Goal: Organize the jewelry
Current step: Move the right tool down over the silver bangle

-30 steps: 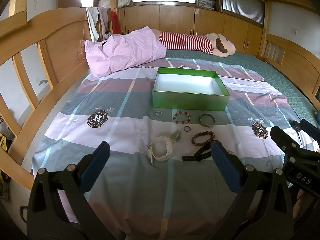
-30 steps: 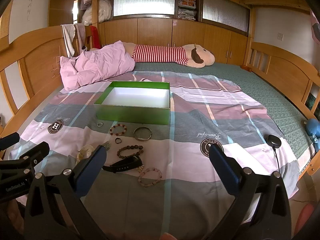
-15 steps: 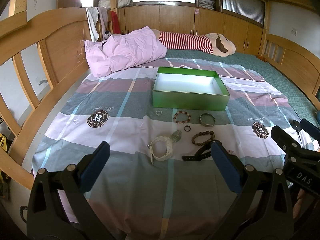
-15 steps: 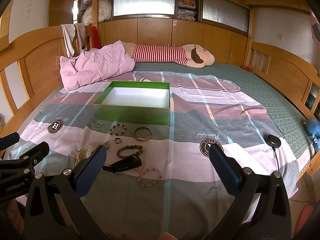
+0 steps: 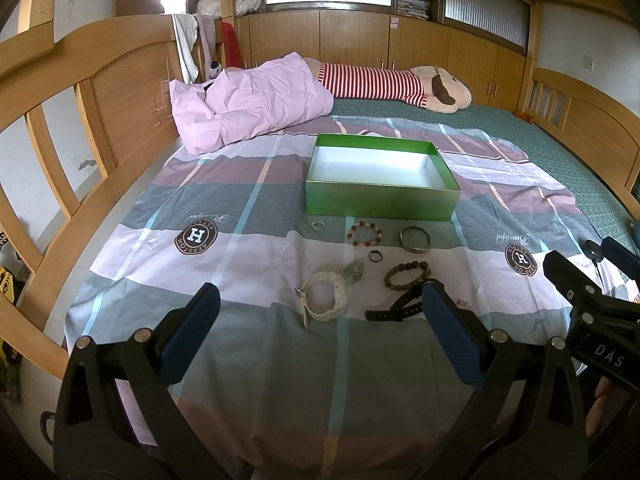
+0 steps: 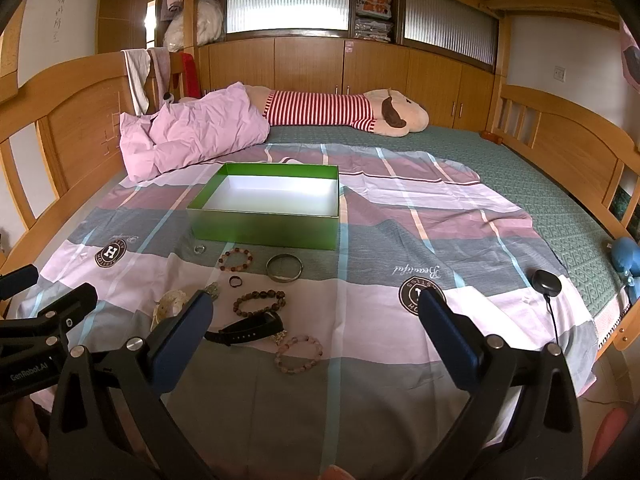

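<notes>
An open green box (image 5: 380, 196) (image 6: 264, 228) with a white inside stands empty on the striped bedsheet. In front of it lie several pieces: a small ring (image 5: 318, 225), a pink bead bracelet (image 5: 365, 233), a metal bangle (image 5: 415, 238), a dark ring (image 5: 376, 255), a brown bead bracelet (image 5: 406, 272), a white watch (image 5: 323, 300), a black watch (image 6: 248, 330) and a pale bead bracelet (image 6: 299, 354). My left gripper (image 5: 320, 330) hovers open just short of the white watch, holding nothing. My right gripper (image 6: 312, 334) hovers open over the pale bracelet, also holding nothing.
A crumpled pink quilt (image 5: 248, 102) and a striped plush toy (image 5: 400, 86) lie at the bed's far end. Wooden rails (image 5: 60, 140) run along both sides. A black puck with a cable (image 6: 546, 286) rests near the right edge, with a blue object (image 6: 628, 258) beyond it.
</notes>
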Demonstrator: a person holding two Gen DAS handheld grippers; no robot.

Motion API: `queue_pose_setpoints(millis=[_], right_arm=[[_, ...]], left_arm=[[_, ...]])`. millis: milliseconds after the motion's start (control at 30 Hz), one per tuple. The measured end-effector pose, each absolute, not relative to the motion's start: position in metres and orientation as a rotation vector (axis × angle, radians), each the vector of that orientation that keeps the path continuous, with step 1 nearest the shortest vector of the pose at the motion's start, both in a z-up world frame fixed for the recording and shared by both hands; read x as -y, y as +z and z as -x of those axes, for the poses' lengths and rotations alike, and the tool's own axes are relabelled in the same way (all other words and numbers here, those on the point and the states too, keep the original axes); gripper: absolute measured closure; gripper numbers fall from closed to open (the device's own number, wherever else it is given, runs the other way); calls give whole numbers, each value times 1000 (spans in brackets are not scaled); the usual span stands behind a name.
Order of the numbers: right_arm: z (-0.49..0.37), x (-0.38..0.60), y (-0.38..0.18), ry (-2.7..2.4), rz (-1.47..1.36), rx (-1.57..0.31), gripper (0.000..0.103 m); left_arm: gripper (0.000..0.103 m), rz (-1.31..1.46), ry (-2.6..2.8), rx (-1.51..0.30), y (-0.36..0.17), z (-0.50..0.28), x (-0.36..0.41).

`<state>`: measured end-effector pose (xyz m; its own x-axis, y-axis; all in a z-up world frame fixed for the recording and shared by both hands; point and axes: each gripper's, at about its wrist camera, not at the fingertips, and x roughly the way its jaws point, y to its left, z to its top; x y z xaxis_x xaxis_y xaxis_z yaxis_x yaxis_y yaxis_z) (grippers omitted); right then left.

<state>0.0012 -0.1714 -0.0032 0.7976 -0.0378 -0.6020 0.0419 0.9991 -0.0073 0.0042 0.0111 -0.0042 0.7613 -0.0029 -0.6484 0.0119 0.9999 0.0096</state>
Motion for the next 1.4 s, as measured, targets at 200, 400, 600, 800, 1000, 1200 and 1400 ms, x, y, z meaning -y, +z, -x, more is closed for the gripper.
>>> queue_pose_setpoints(millis=[200,400,600,800,1000,1200,1400], right_arm=[[-1,171,-2,-44,-5,-643,3],[1,174,4,-55,7,-625,3],[14,175,14,-68,52,-517,3],[21,169,10,-67,178,-473,3],[4,186,2,-18,97,-596,3],[-20,192,31,20,88,-595,3],[-69,195,58,57,54,-624,3]], left_arm=[[3,-13,-9,-707,-4,-4,-11],[3,-7,-11,-704,-6,-3,-14],[3,-4,-16,-620,-9,10,-19],[3,19,-141,-540,-8,28,-19],[3,0,-136,-615,-5,24,-18],[3,16,-172,-667,28,-7,-25],[3,-17,-191,-661,67,-67,-20]])
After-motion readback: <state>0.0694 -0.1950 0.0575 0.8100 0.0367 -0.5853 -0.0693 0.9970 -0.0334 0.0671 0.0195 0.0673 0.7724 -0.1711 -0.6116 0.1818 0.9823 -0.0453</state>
